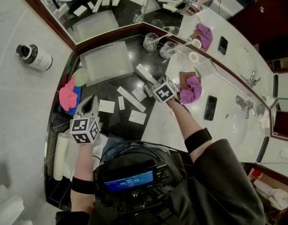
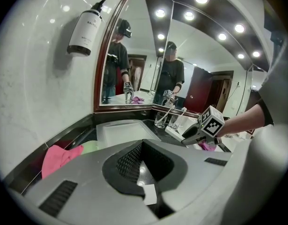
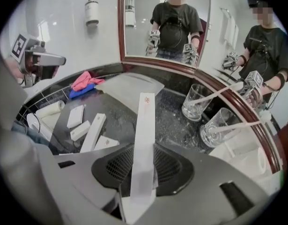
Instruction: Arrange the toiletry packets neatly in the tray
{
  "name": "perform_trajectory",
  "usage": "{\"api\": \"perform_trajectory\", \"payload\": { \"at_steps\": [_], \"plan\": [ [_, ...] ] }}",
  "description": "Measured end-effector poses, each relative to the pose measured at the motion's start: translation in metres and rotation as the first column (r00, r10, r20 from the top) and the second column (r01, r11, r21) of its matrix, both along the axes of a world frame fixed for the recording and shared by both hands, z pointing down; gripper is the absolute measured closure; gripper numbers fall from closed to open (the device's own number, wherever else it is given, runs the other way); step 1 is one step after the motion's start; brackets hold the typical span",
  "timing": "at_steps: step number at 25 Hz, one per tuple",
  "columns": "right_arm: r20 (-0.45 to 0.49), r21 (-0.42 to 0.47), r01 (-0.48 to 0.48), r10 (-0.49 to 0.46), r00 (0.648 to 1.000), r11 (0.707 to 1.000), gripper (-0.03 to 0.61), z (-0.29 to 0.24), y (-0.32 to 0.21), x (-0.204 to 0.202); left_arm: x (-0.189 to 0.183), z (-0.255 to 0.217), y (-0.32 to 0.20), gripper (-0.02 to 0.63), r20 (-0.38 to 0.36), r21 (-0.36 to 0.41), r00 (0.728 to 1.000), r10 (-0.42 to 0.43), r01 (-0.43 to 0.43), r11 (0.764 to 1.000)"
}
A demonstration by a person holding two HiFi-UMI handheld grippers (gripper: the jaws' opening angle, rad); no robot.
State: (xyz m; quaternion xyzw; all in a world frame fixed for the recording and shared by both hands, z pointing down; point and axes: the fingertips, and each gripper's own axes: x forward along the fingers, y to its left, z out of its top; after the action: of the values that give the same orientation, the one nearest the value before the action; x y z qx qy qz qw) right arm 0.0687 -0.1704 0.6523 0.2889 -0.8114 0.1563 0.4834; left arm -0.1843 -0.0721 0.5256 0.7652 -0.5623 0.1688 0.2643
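Dark speckled stone forms the corner worktop (image 1: 113,86), boxed in by mirrors along the upper edge of the head view and running into a pale basin counter on the right. We see the shallow frosted tray (image 1: 106,62) lying empty in the upper middle, close under the mirror. Below it, toward the frame's centre, several loose packets (image 1: 106,107) lie scattered flat on the stone, apart from the tray and at odd angles to one another. Two drinking glasses (image 1: 151,41) stand just to the right of the tray.

The right gripper (image 1: 149,84) has its fingers (image 3: 174,170) clamped on a long white packet (image 3: 144,125), gripping it near one end across its narrow width. The free end reaches up the frame toward the tray's lower right corner. The left gripper (image 1: 91,102) hangs at the lower left near the worktop's edge, fingers (image 2: 129,163) pressed together with nothing between them.

We judge this packet to be a thin card carton: light, fairly stiff along its length, smooth-faced and easy to dent if squeezed hard. Held by the end it will tend to swing, so we would rather take such a piece nearer its middle, across the short side, with modest pressure. The smaller, flatter packets look just as light and may slide on the polished stone before fingers get under an edge.
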Motion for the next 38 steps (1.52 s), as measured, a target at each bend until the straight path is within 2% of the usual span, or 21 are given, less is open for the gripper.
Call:
{"api": "perform_trajectory", "payload": {
  "at_steps": [4,7,9,12,18,22,29,38],
  "plan": [
    [0.161,0.118,-0.028,0.009,0.987,0.993,0.434,-0.046,-0.011,-0.023,-0.004,-0.006,-0.007,0.611,0.009,0.02,1.0,-0.008,0.008,1.0],
    [0.262,0.202,-0.034,-0.021,0.965,0.979,0.434,-0.076,-0.011,-0.038,-0.007,-0.009,-0.012,0.611,0.014,0.033,1.0,-0.011,0.01,0.999],
    [0.302,0.25,-0.022,-0.057,0.952,0.968,0.434,-0.089,-0.007,-0.046,-0.008,-0.01,-0.015,0.611,0.017,0.038,1.0,-0.011,0.01,0.999],
    [0.309,0.293,0.004,-0.098,0.946,0.956,0.434,-0.097,-0.002,-0.053,-0.006,-0.009,-0.018,0.611,0.018,0.041,1.0,-0.003,0.003,0.999],
    [0.2,0.366,0.13,-0.214,0.956,0.922,0.434,-0.101,-0.021,-0.074,-0.006,-0.005,-0.025,0.611,0.013,0.041,1.0,-0.003,0.003,0.999],
    [0.081,0.412,0.283,-0.345,0.935,0.866,0.434,-0.101,-0.044,-0.106,-0.012,-0.001,-0.032,0.611,0.012,0.043,1.0,-0.024,0.023,0.999],
    [-0.12,0.427,0.528,-0.533,0.837,0.734,0.434,-0.079,-0.086,-0.163,-0.028,0.012,-0.05,0.611,0.012,0.04,0.998,-0.066,0.066,0.997],
    [-0.284,0.39,0.71,-0.656,0.699,0.587,0.434,-0.046,-0.113,-0.218,-0.038,0.023,-0.065,0.611,-0.002,0.039,0.993,-0.115,0.115,0.993]
  ]
}}
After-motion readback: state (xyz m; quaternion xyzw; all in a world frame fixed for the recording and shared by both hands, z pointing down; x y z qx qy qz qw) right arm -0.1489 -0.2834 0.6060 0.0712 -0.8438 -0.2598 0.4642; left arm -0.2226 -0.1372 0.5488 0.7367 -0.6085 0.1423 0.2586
